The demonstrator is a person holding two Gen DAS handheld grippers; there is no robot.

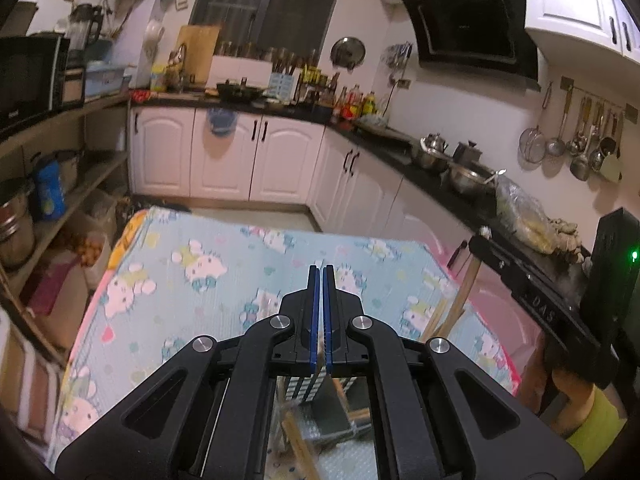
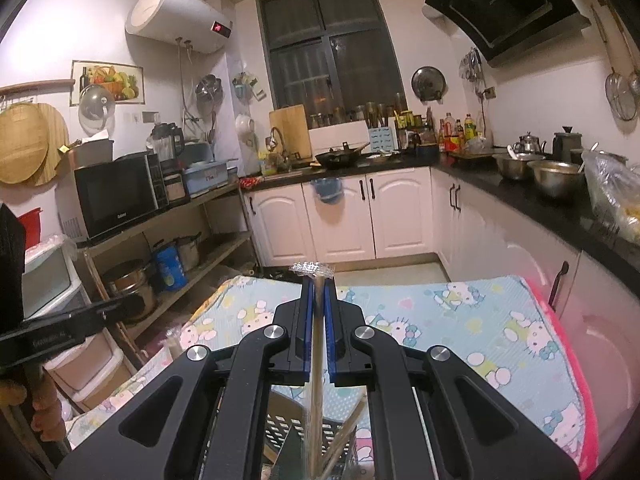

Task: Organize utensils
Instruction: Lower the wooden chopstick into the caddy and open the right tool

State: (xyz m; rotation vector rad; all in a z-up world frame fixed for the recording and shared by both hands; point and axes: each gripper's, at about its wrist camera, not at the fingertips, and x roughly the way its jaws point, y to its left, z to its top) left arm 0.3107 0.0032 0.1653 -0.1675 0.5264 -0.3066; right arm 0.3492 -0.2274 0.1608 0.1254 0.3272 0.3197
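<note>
Right tongs clenched on a wrapped chopstick pack above the cartoon-cloth desk; left tongs pinched on something I can't identify.

From your right wrist, the thin plastic-wrapped wooden stick runs off the lower edge, and the slotted dark plastic basket sits mostly behind the black linkage. From your left wrist, the blue-padded black fingers nearly meet, too blurred to tell what they pinch; the pale wooden chopsticks below are smeared and cropped.
</note>
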